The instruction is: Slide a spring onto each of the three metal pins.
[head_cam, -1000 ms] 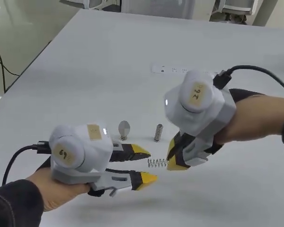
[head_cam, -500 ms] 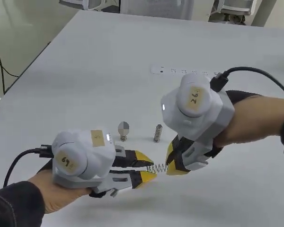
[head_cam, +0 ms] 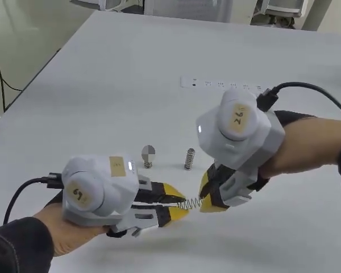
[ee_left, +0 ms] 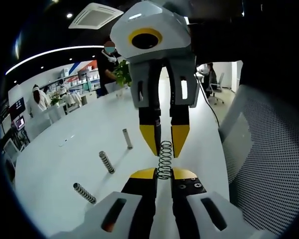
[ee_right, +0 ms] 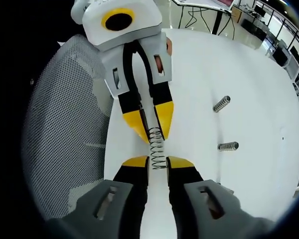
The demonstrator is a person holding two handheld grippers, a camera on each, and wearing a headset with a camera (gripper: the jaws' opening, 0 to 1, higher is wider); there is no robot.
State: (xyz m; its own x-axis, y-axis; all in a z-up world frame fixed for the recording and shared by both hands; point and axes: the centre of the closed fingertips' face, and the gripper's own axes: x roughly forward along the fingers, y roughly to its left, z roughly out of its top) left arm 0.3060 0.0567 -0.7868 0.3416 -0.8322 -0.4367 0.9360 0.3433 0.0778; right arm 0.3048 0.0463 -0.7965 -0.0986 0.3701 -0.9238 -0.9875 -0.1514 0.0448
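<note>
A small metal spring (head_cam: 192,202) hangs level just above the white table between my two grippers. My right gripper (head_cam: 207,202) is shut on its right end, and my left gripper (head_cam: 179,206) is shut on its left end. In the left gripper view the spring (ee_left: 164,159) runs from my own jaws up to the right gripper's yellow fingertips (ee_left: 180,138). In that view a bare metal pin (ee_left: 127,138) stands upright, and two pins wearing springs (ee_left: 106,162) (ee_left: 84,193) stand nearer. The right gripper view has the spring (ee_right: 157,148) and two sprung pins (ee_right: 221,104) (ee_right: 228,146).
A white power strip (head_cam: 227,85) lies farther back on the table (head_cam: 113,85). Behind the grippers stand a sprung pin (head_cam: 190,159) and a round-topped pin (head_cam: 148,154). The table's left edge drops off near a black cable (head_cam: 0,79). A mesh chair (ee_left: 259,164) stands close by.
My left gripper was open and apart from the spring; it has moved right and shut on the spring's free end. The right gripper has kept its hold, almost still.
</note>
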